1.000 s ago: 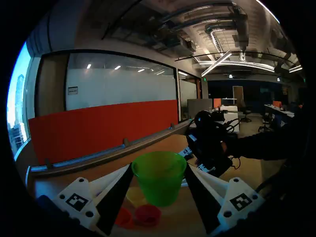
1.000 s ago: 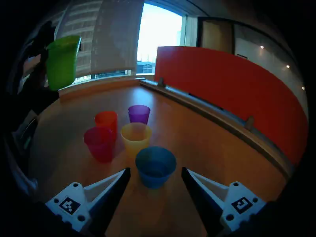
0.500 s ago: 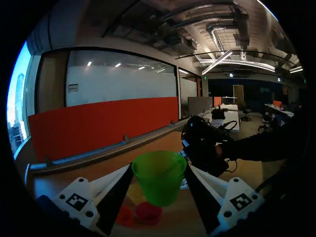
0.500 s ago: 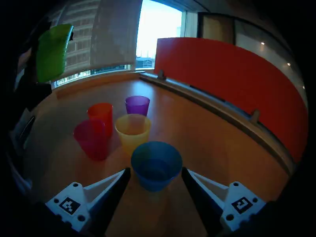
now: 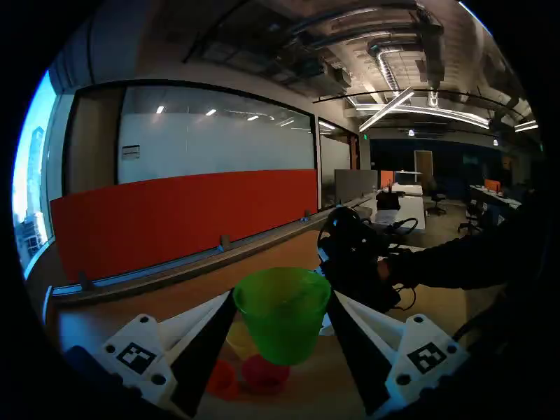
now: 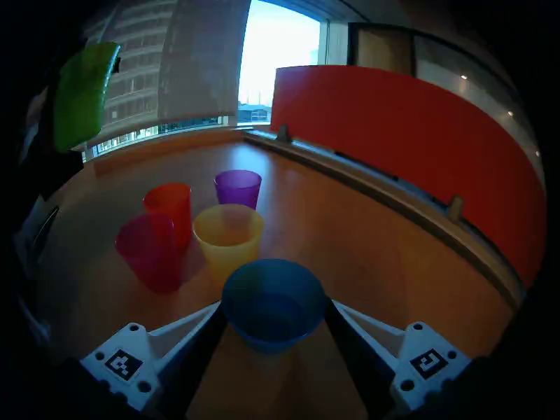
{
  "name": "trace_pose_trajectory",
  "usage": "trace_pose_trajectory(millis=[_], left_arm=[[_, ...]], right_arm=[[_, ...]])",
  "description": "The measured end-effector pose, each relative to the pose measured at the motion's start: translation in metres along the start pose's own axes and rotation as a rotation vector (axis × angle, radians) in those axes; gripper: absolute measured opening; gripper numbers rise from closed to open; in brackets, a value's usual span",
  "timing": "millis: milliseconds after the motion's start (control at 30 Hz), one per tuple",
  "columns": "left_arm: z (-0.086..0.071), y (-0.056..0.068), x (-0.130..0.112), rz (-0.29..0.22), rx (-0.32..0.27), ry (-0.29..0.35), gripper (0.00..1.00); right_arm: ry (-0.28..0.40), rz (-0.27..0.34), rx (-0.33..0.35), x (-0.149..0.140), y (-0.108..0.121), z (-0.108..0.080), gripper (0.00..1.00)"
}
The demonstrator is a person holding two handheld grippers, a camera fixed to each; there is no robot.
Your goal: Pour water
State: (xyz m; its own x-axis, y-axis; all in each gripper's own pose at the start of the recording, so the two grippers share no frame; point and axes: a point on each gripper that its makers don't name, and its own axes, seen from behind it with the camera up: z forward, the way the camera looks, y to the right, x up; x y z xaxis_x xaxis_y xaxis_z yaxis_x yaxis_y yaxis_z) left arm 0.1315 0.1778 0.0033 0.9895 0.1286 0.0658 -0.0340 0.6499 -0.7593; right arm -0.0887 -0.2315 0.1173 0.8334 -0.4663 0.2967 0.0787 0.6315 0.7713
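The blue plastic cup now sits deeper between the right tongs than a moment ago. It stands on the wooden surface, just before a yellow cup. The tongs are cup-wide, with fingers at its sides; I cannot tell if they squeeze. The left tongs grip the green plastic cup up in the air, and it leans more than before. A hand holds the right tongs low.

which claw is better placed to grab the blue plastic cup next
Right. The blue plastic cup stands on the wooden table directly between the open fingers of the right claw. The left claw is occupied, gripping the green plastic cup up in the air.
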Motion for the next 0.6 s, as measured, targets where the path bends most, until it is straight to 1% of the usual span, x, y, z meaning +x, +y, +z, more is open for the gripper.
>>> trace_pose_trajectory(millis=[100, 167, 300, 400, 600], left_arm=[[0.0, 0.0, -0.002, -0.002, -0.001, -0.002, 0.9], [0.0, 0.0, -0.003, -0.003, -0.003, -0.004, 0.89], [0.0, -0.001, -0.006, -0.002, 0.0, -0.01, 0.9], [0.0, -0.001, -0.007, -0.001, 0.0, -0.011, 0.89], [0.002, -0.002, -0.01, -0.001, 0.001, -0.016, 0.89]], right_arm=[[0.002, 0.007, 0.007, 0.0, -0.002, 0.001, 0.93], [0.006, 0.021, 0.008, 0.0, -0.001, 0.002, 0.91], [0.011, 0.043, -0.007, 0.0, 0.004, 0.001, 0.91], [0.014, 0.049, -0.013, 0.001, 0.006, -0.001, 0.91], [0.04, 0.05, -0.009, 0.014, 0.005, -0.015, 0.91]])
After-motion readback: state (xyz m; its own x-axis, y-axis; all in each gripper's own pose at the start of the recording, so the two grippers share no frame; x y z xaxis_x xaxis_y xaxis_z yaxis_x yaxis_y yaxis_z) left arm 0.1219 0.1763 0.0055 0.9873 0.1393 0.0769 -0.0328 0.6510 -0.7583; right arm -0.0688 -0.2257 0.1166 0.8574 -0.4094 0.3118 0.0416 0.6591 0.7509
